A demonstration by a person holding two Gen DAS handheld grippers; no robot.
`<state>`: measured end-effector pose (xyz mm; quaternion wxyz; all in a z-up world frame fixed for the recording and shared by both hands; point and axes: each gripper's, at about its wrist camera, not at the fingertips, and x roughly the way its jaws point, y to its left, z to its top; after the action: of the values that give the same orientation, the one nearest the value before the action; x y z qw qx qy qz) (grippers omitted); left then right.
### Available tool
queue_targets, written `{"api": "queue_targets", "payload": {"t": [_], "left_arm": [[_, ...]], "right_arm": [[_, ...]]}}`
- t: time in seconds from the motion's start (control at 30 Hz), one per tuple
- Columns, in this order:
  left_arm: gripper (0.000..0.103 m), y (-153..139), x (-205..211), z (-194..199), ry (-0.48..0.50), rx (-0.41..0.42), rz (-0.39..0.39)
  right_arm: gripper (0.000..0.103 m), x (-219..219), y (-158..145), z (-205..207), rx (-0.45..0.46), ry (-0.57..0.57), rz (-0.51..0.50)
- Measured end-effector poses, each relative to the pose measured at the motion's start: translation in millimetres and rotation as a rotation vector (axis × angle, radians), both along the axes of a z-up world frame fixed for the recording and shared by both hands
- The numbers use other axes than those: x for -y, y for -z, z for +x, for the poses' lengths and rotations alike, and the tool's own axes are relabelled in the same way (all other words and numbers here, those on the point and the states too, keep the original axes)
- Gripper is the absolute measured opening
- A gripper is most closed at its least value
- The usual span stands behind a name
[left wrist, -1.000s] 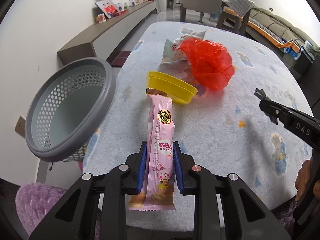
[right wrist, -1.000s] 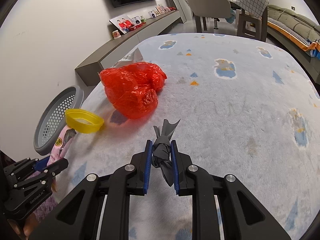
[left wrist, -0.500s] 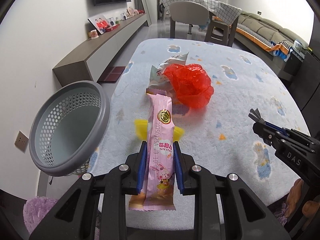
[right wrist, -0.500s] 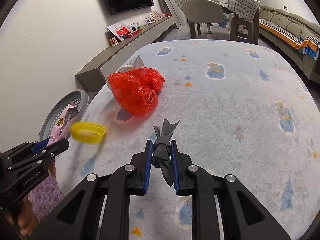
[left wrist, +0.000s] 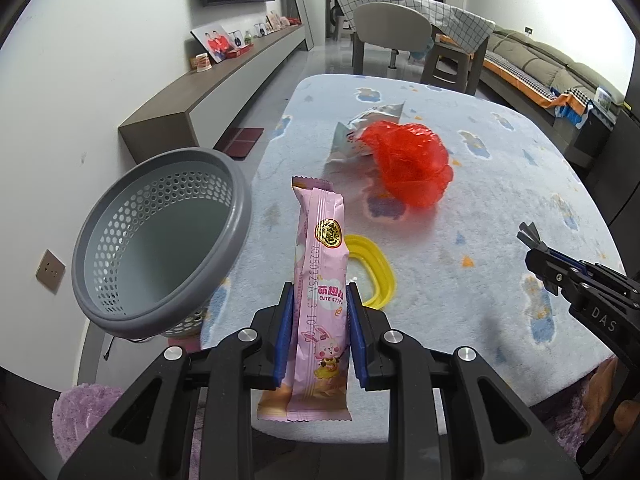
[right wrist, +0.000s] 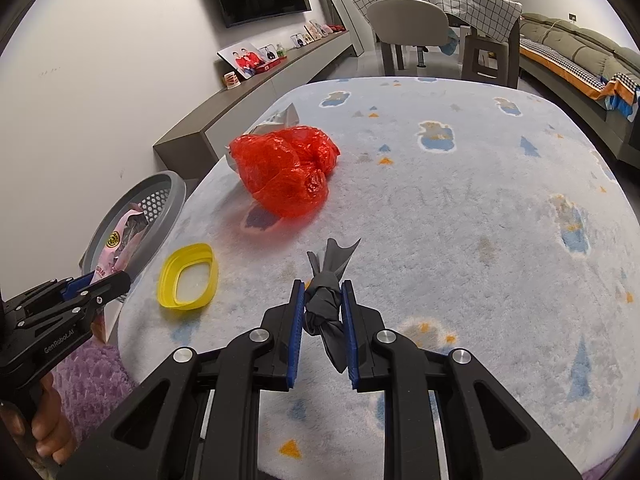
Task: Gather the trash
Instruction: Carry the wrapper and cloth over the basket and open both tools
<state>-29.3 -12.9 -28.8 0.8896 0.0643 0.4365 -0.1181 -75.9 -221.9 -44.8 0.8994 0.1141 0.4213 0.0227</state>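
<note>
2 grippers, each clamped on a piece of trash above the patterned table (right wrist: pixel 460 216).

Left gripper (left wrist: pixel 320 316) pinches a pink snack wrapper (left wrist: pixel 320 280) upright, just beside the grey perforated basket (left wrist: pixel 160 240). Right gripper (right wrist: pixel 322 316) grips a knotted grey scrap (right wrist: pixel 326 300). On the table lie 1 yellow lid (right wrist: pixel 188 278), 1 red plastic bag (right wrist: pixel 286 170) and 1 silver wrapper (left wrist: pixel 370 128) behind it.

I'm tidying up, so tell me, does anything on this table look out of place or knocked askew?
Loose trash sits on the table: a crumpled red plastic bag lying against a torn silver wrapper, and a yellow lid lying open side up. Nothing looks spilled.
</note>
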Motion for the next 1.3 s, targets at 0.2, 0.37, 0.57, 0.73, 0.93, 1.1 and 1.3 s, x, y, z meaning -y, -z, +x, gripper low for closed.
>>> {"api": "queue_targets", "payload": {"t": [0.2,0.37,0.57,0.73,0.93,1.1,1.3], "left_arm": [[0.025,1,-21,3,-0.025,0.001,-0.015],[0.025,2,-37,9,-0.039,0.006,-0.021],[0.025,3,-57,22,-0.057,0.012,-0.012],[0.025,3,-73,34,-0.076,0.019,-0.011],[0.025,6,-97,48,-0.118,0.019,-0.020],[0.025,13,-115,63,-0.165,0.007,-0.022],[0.025,16,-136,80,-0.208,0.014,-0.004]], "right_arm": [[0.018,-16,-2,3,-0.001,-0.018,-0.010],[0.018,-30,-2,12,-0.005,-0.028,-0.007],[0.018,-51,-3,27,-0.004,-0.053,0.001],[0.018,-74,-5,43,0.000,-0.090,0.011],[0.018,-105,-7,65,-0.001,-0.152,0.012],[0.018,-129,-10,86,0.001,-0.206,0.015],[0.018,-157,-12,114,0.001,-0.274,0.023]]}}
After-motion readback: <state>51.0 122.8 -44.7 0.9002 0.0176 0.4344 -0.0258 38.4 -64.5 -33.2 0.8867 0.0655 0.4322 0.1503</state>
